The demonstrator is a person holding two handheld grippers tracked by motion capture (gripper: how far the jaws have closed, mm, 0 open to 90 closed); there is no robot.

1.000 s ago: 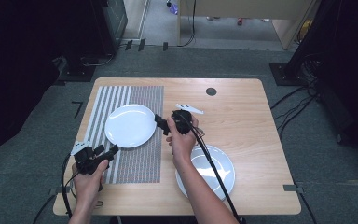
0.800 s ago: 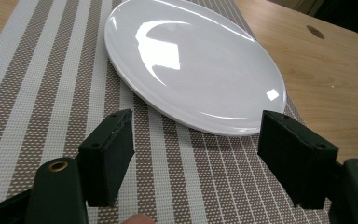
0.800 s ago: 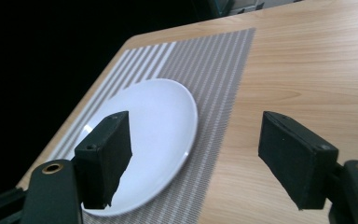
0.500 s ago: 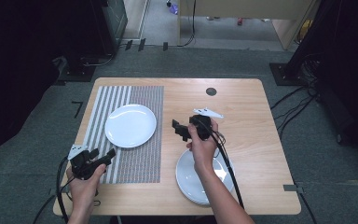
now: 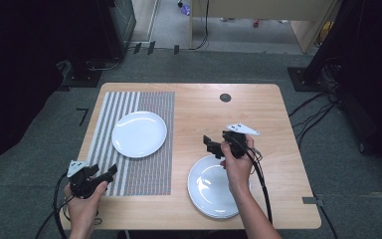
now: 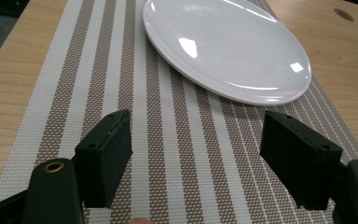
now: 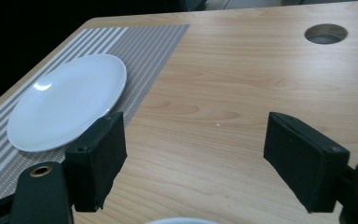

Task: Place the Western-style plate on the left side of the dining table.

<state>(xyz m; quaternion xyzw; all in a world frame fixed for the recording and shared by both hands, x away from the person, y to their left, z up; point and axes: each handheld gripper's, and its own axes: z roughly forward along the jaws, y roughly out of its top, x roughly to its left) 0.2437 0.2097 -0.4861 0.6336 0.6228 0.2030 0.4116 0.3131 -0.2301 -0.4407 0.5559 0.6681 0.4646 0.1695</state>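
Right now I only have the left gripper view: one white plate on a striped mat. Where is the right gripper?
Observer: The right gripper hovers at the far rim of a pile of white plates, on the right of the table near the person's edge.
Operator: Holding anything?
Observer: No. Its jaws have just been opening and stand wide, nothing between them.
Operator: Does that pile touch my plate?
Observer: No, bare wood separates the pile from the mat.

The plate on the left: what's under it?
The white plate lies wholly on the striped placemat, which lies on the wooden table. The mat shows all around the plate; whatever is directly beneath the plate is covered. Both grippers are clear of it.
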